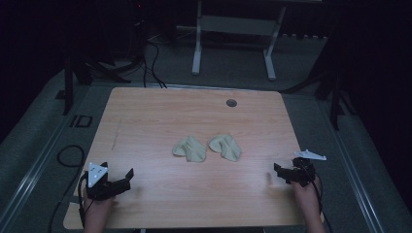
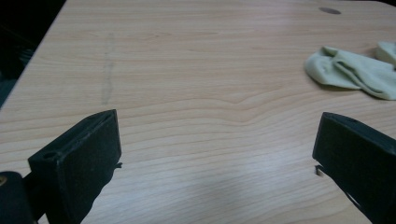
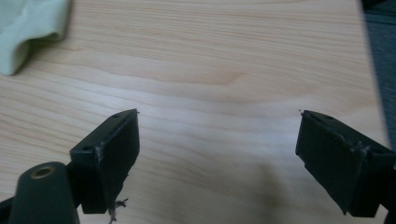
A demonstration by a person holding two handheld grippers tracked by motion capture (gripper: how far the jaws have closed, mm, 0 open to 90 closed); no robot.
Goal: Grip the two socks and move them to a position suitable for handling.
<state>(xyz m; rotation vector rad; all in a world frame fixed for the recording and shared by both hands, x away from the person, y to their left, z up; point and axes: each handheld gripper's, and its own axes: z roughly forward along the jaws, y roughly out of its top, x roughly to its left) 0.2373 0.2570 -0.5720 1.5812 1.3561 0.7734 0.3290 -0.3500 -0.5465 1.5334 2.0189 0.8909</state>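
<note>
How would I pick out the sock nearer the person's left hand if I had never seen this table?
Start at the wooden table and look to its middle, where two pale green socks lie crumpled side by side. The left sock is the one on the side of the left gripper. Unlike the right sock, it sits farther from the small round hole near the far edge.

A light wooden bench (image 1: 145, 116) with rounded corners stands on grey carpeted floor (image 1: 233, 63) in a dim room. At twelve o'clock stands a white metal frame (image 1: 197, 53); black cables (image 1: 153, 63) trail at eleven o'clock.
</note>
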